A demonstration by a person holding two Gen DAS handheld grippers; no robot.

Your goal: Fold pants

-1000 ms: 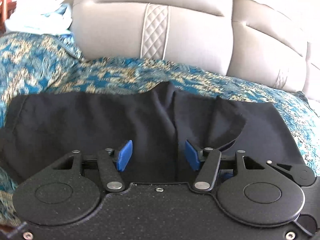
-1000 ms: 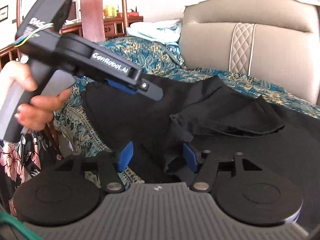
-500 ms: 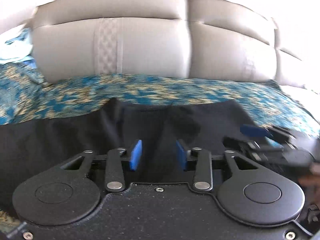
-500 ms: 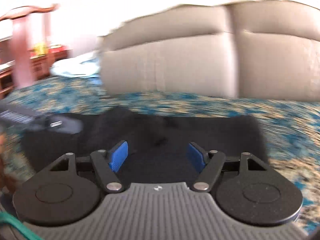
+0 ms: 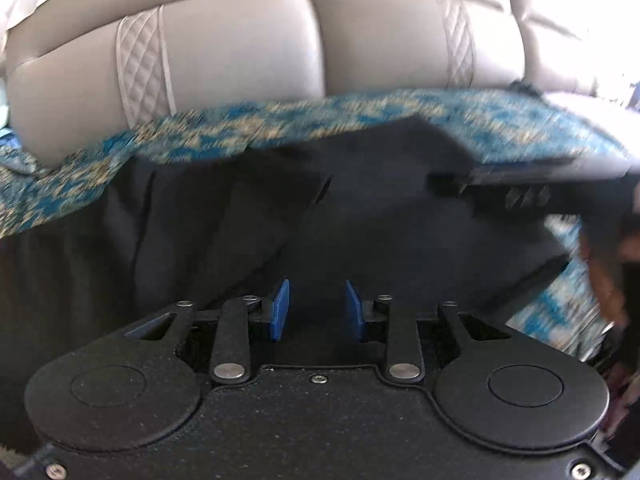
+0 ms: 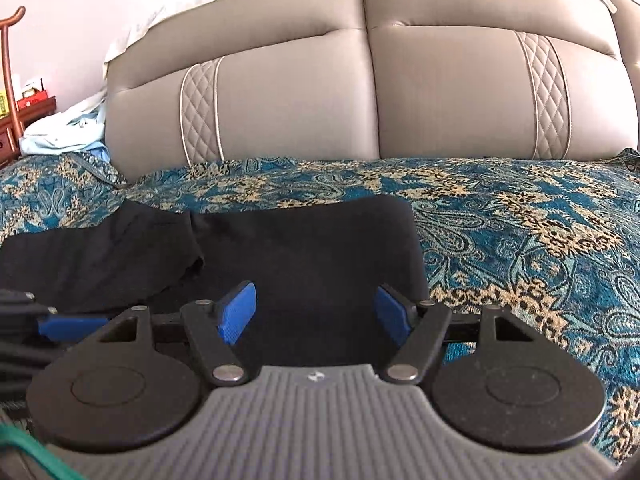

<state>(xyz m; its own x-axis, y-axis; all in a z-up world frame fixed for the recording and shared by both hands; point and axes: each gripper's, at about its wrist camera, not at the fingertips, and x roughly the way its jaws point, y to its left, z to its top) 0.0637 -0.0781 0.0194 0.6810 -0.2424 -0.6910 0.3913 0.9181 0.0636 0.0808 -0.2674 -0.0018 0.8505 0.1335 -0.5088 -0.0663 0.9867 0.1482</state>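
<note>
Both jaws gape over black pants [image 6: 312, 248] near their edge.

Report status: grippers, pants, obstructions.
Left gripper narrowed, nothing pinched. Right gripper open over black pants, flat on patterned bedspread. Nothing blocking.

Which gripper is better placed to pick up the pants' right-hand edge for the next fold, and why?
Right. The right gripper hangs open over the black pants near that edge; the left gripper, jaws narrower, faces their middle.
</note>
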